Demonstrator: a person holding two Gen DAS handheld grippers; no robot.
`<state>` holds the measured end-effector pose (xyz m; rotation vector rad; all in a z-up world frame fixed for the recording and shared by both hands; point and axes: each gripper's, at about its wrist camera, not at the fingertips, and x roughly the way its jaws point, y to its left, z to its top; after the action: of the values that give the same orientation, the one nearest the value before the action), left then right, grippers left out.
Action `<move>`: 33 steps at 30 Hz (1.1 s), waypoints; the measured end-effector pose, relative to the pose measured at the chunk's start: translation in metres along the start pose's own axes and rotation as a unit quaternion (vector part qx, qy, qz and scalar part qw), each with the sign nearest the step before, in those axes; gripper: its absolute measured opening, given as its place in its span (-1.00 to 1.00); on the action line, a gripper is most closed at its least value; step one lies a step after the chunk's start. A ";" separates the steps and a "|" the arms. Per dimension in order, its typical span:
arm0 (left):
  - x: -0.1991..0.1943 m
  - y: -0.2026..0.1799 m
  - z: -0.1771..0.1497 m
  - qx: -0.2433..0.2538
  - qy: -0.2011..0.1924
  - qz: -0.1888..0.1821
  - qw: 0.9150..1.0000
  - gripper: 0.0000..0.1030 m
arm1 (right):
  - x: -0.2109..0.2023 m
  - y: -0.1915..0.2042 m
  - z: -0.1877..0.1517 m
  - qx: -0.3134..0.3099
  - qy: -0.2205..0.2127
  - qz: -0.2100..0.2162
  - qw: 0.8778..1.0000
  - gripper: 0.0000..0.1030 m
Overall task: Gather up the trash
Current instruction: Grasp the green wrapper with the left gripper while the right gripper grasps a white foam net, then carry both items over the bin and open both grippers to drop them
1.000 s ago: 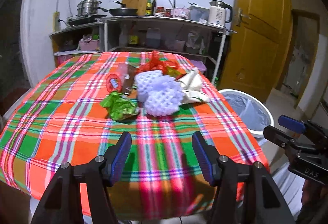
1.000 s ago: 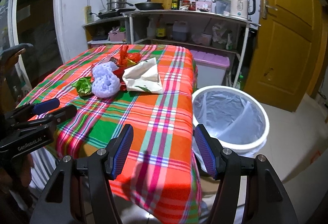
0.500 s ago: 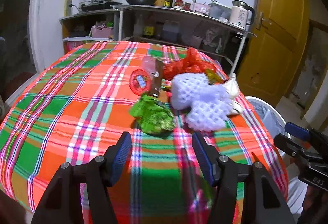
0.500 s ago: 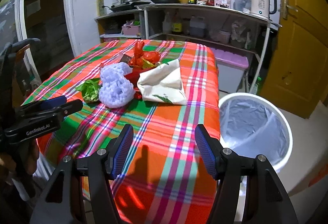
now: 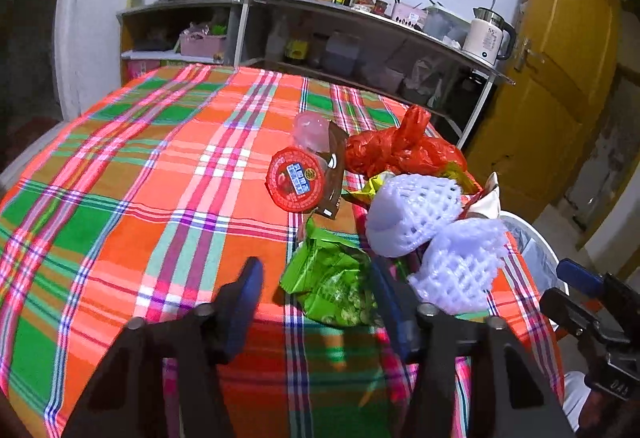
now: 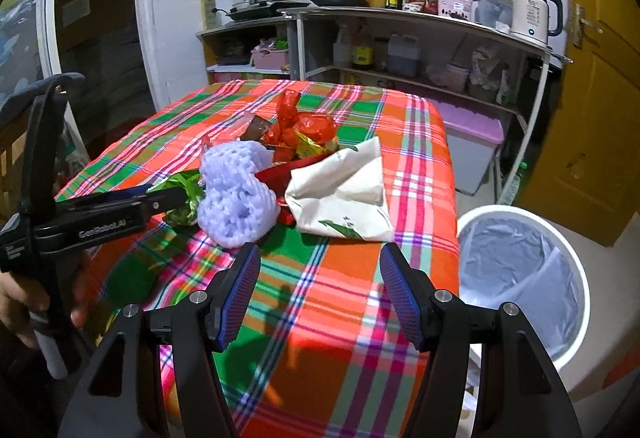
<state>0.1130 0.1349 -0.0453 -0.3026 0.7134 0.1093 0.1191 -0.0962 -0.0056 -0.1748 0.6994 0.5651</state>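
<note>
wrapper (image 5: 334, 284) green, lying flat | left tongs (image 5: 316, 292) closing around it | right tongs (image 6: 320, 294) apart

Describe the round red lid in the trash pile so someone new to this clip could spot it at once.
On the plaid table, the trash is heaped near the edge by the white bin. At the heap's left side, beyond the green wrapper, lies the red lid. It is the only flat round piece, with a blue label in its middle.

Each gripper, left (image 5: 316, 302) and right (image 6: 320, 296), has a black angular frame with triangular cut-outs, silver screw heads at the finger pivots, and blue ribbed pads. The left gripper's side bears white lettering ("GenRobot.AI"); its handle ends white.
</note>
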 end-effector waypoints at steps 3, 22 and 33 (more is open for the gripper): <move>0.004 -0.002 0.001 0.006 0.001 -0.005 1.000 -0.32 | 0.004 0.003 0.004 0.000 0.001 0.005 1.000 0.22; -0.019 0.011 -0.007 -0.003 -0.011 -0.032 0.999 -0.78 | 0.039 0.028 0.035 0.001 0.022 0.069 0.997 -0.53; -0.031 0.007 -0.008 0.003 -0.020 -0.032 0.999 -0.78 | 0.027 0.030 0.032 0.001 0.018 0.063 0.998 -0.86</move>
<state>0.0834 0.1388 -0.0323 -0.3161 0.6643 0.0520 0.1374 -0.0484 0.0024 -0.1392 0.7497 0.6837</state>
